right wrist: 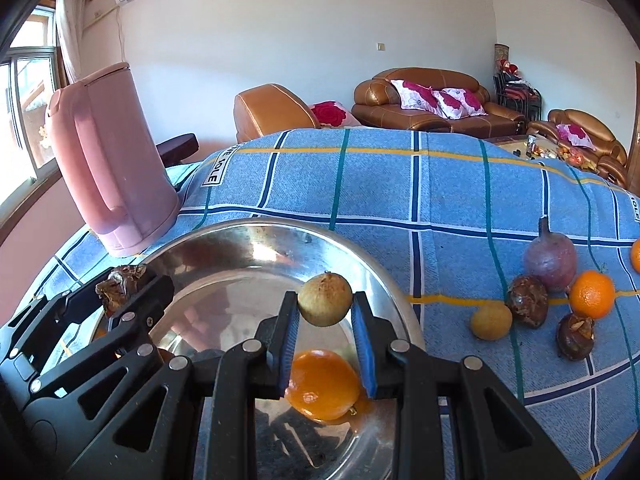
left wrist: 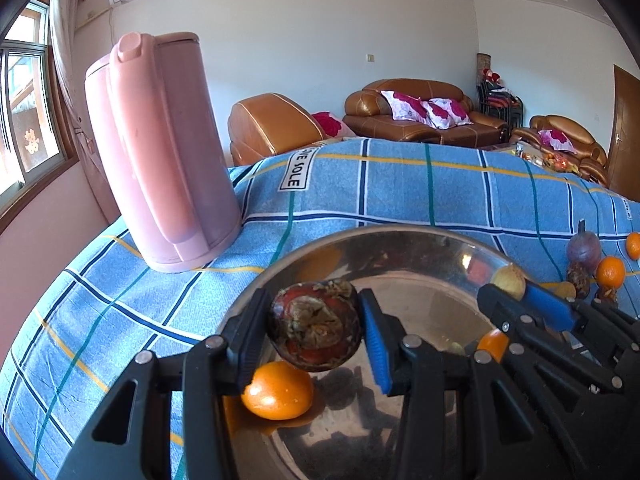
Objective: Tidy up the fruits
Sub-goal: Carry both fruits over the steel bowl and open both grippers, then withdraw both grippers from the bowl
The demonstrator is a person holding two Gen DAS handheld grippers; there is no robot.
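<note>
A round steel plate (left wrist: 420,248) (right wrist: 372,276) lies on the blue checked cloth. My left gripper (left wrist: 314,330) is shut on a dark brown-red fruit (left wrist: 316,326), held above the plate's near left part; in the right wrist view this fruit (right wrist: 120,284) shows at the left. My right gripper (right wrist: 325,306) is shut on a small tan round fruit (right wrist: 325,299), also over the plate; the left wrist view shows that fruit (left wrist: 509,280) at the right. One orange (left wrist: 278,392) (right wrist: 324,384) rests in the plate below the grippers.
A pink kettle (left wrist: 160,152) (right wrist: 108,152) stands left of the plate. Right of the plate lie loose fruits: a purple fruit (right wrist: 551,258), an orange (right wrist: 592,294), two dark brown fruits (right wrist: 527,301) (right wrist: 575,336) and a yellow one (right wrist: 491,322). Brown sofas (left wrist: 420,110) stand behind.
</note>
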